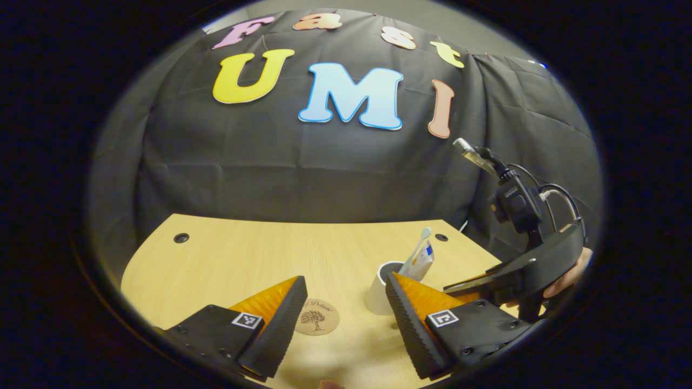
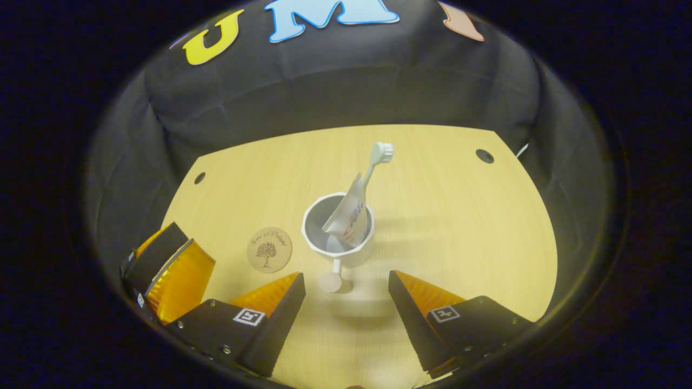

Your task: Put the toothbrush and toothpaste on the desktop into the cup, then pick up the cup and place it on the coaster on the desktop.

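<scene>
cup [image 2: 339,233] just ahead of spread right gripper [image 2: 346,308] — untouched

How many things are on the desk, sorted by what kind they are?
Cups: 1, the cup
Toothbrushes: 1, the toothbrush, standing in the cup
Toothpaste tubes: 1, the toothpaste, also in the cup
Coasters: 1, the coaster, beside the cup
Total: 4

coaster [image 2: 269,249]: tree emblem under script too small to read | toothpaste [image 2: 348,213]: printing illegible | gripper fingers: square coded markers, no legible text
</scene>
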The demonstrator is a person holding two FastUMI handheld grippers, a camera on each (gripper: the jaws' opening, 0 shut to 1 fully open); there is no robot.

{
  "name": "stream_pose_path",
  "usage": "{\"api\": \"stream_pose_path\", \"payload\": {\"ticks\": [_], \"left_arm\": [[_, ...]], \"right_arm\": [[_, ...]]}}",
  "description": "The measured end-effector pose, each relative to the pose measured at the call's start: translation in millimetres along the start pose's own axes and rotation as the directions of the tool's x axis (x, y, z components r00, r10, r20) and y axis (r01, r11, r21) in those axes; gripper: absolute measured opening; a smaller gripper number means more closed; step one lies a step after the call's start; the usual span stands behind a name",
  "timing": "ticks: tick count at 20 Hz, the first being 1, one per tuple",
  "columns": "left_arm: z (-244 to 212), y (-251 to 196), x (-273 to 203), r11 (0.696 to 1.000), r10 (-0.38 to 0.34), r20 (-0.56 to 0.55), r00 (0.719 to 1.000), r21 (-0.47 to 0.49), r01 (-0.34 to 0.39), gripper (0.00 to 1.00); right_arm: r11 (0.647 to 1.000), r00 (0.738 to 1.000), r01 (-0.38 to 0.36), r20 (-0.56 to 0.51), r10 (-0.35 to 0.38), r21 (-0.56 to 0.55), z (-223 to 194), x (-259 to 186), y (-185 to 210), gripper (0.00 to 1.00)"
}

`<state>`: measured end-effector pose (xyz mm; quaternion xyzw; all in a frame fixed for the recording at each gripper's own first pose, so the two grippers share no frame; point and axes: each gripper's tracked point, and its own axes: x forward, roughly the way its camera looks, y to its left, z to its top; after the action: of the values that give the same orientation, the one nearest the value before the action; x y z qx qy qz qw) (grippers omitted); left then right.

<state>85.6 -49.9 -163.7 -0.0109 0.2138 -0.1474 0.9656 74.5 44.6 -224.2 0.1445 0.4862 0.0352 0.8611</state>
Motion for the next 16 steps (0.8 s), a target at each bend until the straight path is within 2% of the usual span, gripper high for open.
{"api": "stream_pose_path", "payload": {"ticks": [10,13,16], "left_arm": [[-36.6,18.3,-6.5,0.998,-0.032,-0.137,0.99,-0.052,0.025,0.95],[-42.0,24.1,-6.6,0.998,-0.025,-0.159,0.987,-0.058,0.016,0.95],[-47.1,28.5,-1.7,0.998,-0.006,-0.165,0.986,-0.064,-0.005,0.95]], "right_arm": [[0.994,0.98,0.107,-0.166,-0.112,-0.036,0.3,32.2,2.8,0.94],[0.99,0.968,0.125,-0.211,-0.137,-0.068,-0.3,45.5,1.6,0.94],[0.991,0.959,0.111,-0.255,-0.127,-0.074,-2.2,58.0,3.8,0.94]]}}
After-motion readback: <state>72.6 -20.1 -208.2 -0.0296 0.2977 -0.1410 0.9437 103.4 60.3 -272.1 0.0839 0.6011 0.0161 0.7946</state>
